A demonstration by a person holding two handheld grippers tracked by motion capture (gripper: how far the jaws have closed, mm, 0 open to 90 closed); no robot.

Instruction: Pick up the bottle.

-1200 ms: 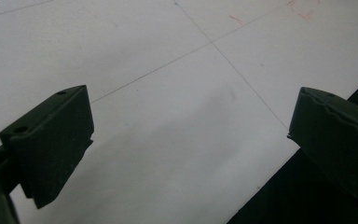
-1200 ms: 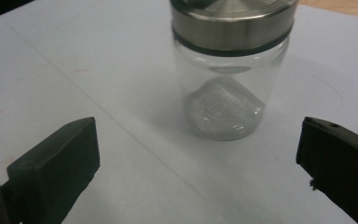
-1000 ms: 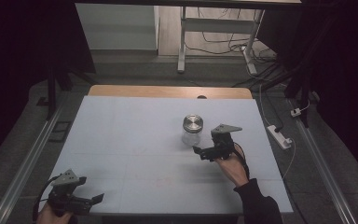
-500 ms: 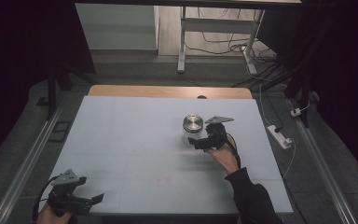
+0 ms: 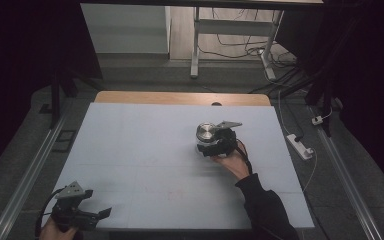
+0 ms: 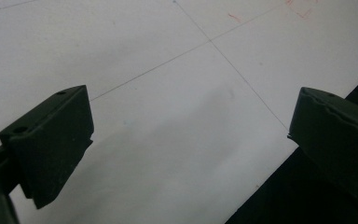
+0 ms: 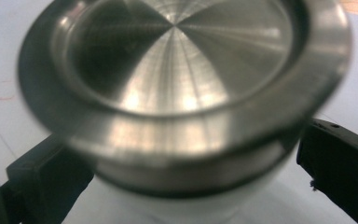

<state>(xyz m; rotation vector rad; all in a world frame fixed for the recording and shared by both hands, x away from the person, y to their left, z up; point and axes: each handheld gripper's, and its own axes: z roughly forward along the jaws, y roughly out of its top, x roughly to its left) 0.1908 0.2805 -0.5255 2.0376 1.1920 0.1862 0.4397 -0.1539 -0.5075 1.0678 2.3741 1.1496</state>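
Observation:
A small white jar with a brushed steel lid [image 5: 206, 132] stands upright right of the middle of the white table [image 5: 140, 150]. My right gripper [image 5: 203, 147] is at the jar from the near side. In the right gripper view the lid [image 7: 182, 60] looms close, and the gripper [image 7: 191, 186] is open, one black jaw on each side of the white body below the lid; a gap shows at the right jaw. My left gripper [image 5: 102, 214] hangs at the table's near left corner. It is open [image 6: 191, 140], with nothing but bare table between its jaws.
A wooden strip [image 5: 180, 97] runs along the table's far edge. Metal rails [image 5: 30, 170] flank both sides. A white power strip [image 5: 300, 146] with cables lies on the floor at the right. The legs of a desk [image 5: 195, 45] stand behind the table.
The right gripper has moved forward and left to the jar, and its jaws now stand on either side of it. The left gripper has stayed put.

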